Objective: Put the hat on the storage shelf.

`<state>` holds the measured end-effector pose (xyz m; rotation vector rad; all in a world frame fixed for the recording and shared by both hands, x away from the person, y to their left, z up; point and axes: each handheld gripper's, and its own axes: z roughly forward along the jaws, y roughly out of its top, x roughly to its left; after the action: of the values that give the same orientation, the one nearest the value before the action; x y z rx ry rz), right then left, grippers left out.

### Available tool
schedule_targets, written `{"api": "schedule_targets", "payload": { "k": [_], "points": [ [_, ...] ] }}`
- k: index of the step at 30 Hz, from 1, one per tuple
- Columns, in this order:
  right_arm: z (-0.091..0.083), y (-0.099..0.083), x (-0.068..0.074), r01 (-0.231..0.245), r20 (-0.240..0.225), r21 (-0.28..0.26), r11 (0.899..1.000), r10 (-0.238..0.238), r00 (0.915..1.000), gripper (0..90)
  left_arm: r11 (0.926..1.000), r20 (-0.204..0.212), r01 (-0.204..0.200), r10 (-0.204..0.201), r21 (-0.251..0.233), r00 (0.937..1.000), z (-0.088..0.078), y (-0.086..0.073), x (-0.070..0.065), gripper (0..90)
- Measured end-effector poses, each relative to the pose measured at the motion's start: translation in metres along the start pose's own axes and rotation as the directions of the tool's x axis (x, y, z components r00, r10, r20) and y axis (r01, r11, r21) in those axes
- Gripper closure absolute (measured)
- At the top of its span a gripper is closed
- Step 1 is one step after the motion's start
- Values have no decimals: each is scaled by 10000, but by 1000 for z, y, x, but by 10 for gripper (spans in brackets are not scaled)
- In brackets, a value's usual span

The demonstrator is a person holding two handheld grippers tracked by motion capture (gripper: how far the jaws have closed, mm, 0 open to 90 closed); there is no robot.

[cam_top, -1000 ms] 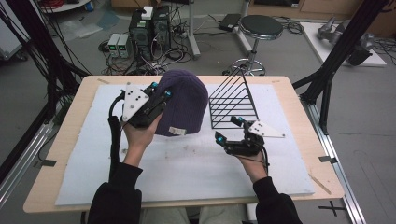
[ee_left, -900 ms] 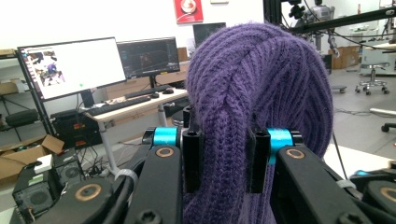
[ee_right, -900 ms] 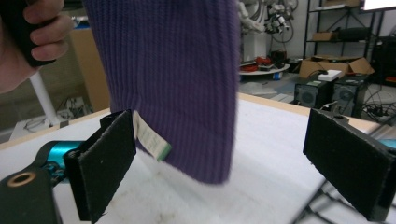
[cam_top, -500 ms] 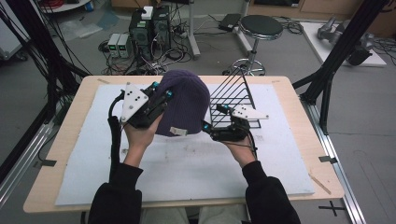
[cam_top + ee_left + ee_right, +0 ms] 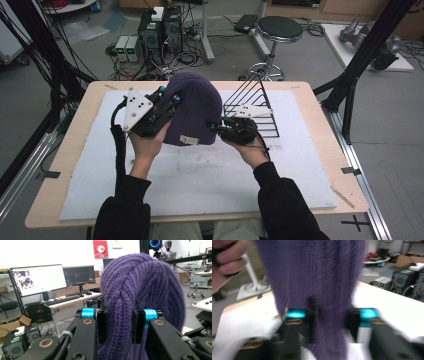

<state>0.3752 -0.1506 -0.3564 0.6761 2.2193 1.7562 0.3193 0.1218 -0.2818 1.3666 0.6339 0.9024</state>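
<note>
Your left tongs [image 5: 167, 102] are clamped on the beanie [image 5: 196, 107]: in the left gripper view a thick fold of purple knit [image 5: 130, 302] sits pinched between the two black jaws, pads pressing it from both sides

Your right tongs [image 5: 216, 128] have just been closing, with the beanie's lower edge between them. The right gripper view is blurred, but knit [image 5: 329, 290] runs down between the jaws and both pads look pressed to it, so they read as clamped on the beanie too

Beanie's place: held up off the desk [image 5: 310, 100] between the two tongs, over the white mat [image 5: 200, 180], at about 12 o'clock from the mat's middle. Left tongs grip it on its 9 o'clock side, right tongs at roughly its 4 o'clock, down by the hem. A small pale label [image 5: 188, 140] shows on the hem at 6 o'clock

A black wire rack [image 5: 252, 102] stands on the mat at 3 o'clock of the beanie, just beside it; can't tell if they touch. Your right hand [image 5: 245, 145] sits at the rack's 6 o'clock, and the grey plate on the right tongs overlaps the rack's front in the high view

Your left hand [image 5: 147, 145] holds its tongs tilted, the jaws pointing toward 1 o'clock
</note>
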Motion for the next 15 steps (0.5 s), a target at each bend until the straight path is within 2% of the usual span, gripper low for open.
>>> {"api": "schedule_targets", "payload": {
  "k": [2,5,7,11,12,15],
  "points": [
    [0,5,-1,113,26,237,9997,-113,9999,792,10000,-33,55,-55,-38,10000,-1,0,2,732],
    [0,15,-5,519,115,306,9982,-523,9986,799,9999,-130,30,-32,-127,9999,-1,2,5,732],
    [-1,23,-11,947,228,228,9952,-952,9952,798,9992,-212,141,-149,-372,9997,1,3,7,733],
    [-2,34,-19,910,329,334,9953,-921,9952,796,9992,-385,36,-52,-409,9992,8,7,11,734],
    [-3,41,-25,781,434,372,9963,-797,9959,795,9990,-402,40,-58,-438,9992,10,9,12,734],
    [-4,45,-30,584,518,411,9975,-605,9968,795,9989,-397,-108,90,-452,9992,17,11,12,734]
  ]
}}
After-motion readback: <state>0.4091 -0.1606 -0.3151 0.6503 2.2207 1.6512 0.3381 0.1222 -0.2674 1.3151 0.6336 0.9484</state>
